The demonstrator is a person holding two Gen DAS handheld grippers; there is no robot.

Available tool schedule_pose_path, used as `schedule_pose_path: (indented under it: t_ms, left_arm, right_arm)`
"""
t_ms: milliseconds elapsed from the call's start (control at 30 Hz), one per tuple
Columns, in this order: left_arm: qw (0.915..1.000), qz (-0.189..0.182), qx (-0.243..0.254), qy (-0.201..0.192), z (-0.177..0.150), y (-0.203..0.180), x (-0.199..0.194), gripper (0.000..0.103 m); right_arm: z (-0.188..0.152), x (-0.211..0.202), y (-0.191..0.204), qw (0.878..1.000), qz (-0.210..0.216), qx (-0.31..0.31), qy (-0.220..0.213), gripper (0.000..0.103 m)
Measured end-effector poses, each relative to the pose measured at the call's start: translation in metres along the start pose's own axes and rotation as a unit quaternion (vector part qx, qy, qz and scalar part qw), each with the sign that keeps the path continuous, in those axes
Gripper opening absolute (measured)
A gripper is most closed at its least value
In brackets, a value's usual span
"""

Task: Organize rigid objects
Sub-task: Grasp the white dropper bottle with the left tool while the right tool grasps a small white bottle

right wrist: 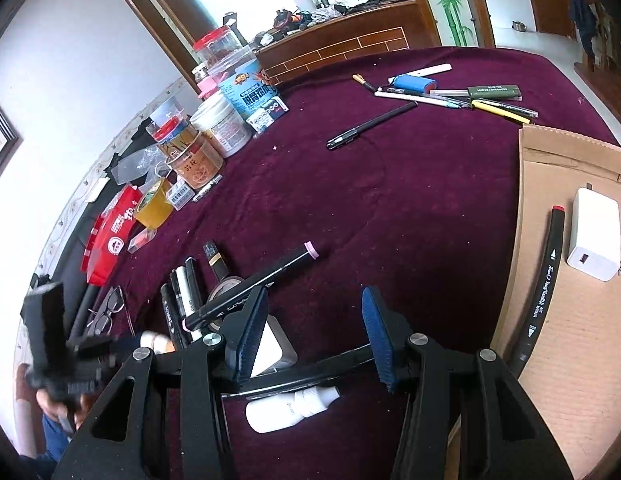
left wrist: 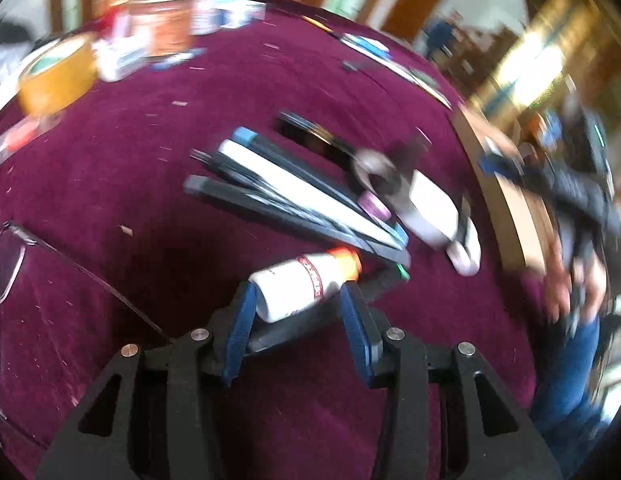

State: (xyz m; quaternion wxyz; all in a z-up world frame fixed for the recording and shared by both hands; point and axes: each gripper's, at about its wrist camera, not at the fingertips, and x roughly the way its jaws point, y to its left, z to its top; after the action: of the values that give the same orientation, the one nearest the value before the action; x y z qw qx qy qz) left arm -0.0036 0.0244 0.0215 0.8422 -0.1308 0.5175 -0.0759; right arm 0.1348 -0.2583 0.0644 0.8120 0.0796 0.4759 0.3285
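In the left wrist view my left gripper [left wrist: 296, 292] has its blue pads on either side of a small white bottle with an orange cap [left wrist: 306, 282] above the maroon cloth; the pads touch its body. Beyond it lies a pile of markers and pens [left wrist: 294, 200] with a white charger [left wrist: 430, 208]. In the right wrist view my right gripper [right wrist: 314, 300] is open and empty over the cloth. A black marker with a pink cap [right wrist: 250, 284] lies just left of it. A white bottle [right wrist: 290, 408] lies under it. The cardboard box [right wrist: 566, 320] at right holds a black marker [right wrist: 544, 280] and a white charger [right wrist: 594, 236].
Eyeglasses [left wrist: 6, 264] lie at the left. A tape roll [left wrist: 56, 76] and jars [right wrist: 214, 120] stand at the table's far-left side. More pens [right wrist: 450, 96] lie at the far end, one black pen [right wrist: 370, 124] apart from them. The left view is motion-blurred.
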Motion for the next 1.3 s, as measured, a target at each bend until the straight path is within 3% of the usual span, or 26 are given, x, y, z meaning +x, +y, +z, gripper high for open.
schedule_pose_path:
  t_ms: [133,333,567,667,733,867,1033,1200,1300]
  left_arm:
    - [0.9982,0.015,0.059,-0.001,-0.008,-0.020,-0.006,0.041]
    - [0.9946,0.032,0.098,-0.008,0.002,-0.024,-0.004,0.041]
    - [0.9849,0.033,0.168,0.024,0.010,-0.032,0.016,0.043]
    - [0.9788,0.051,0.196,0.026,0.010,-0.040,0.018,0.043]
    - [0.9788,0.056,0.195,0.028,0.010,-0.042,0.020,0.042]
    - [0.9743,0.086,0.206,0.031,0.003,-0.053,0.028,0.028]
    - [0.9703,0.118,0.210,0.012,-0.009,-0.062,0.028,0.027]
    - [0.9836,0.102,0.148,-0.006,-0.001,-0.052,0.030,0.026]
    - [0.9838,0.106,0.143,-0.020,-0.004,-0.054,0.030,0.027]
  right_arm:
    - [0.000,-0.003,0.001,1.000,0.003,0.000,-0.005,0.043]
    - [0.000,-0.005,-0.001,1.000,0.003,0.004,-0.012,0.044]
    - [0.000,-0.006,-0.002,1.000,0.005,0.006,-0.013,0.044]
    - [0.000,-0.005,-0.002,1.000,0.005,0.007,-0.013,0.044]
    - [0.000,-0.005,-0.002,1.000,0.005,0.006,-0.013,0.044]
    - [0.000,-0.005,-0.002,1.000,0.005,0.005,-0.013,0.044]
    - [-0.001,-0.005,0.001,1.000,0.004,0.000,-0.014,0.044]
    - [-0.004,-0.009,0.001,1.000,0.000,0.008,-0.010,0.044]
    - [-0.016,-0.019,-0.003,0.999,0.014,0.052,0.002,0.044]
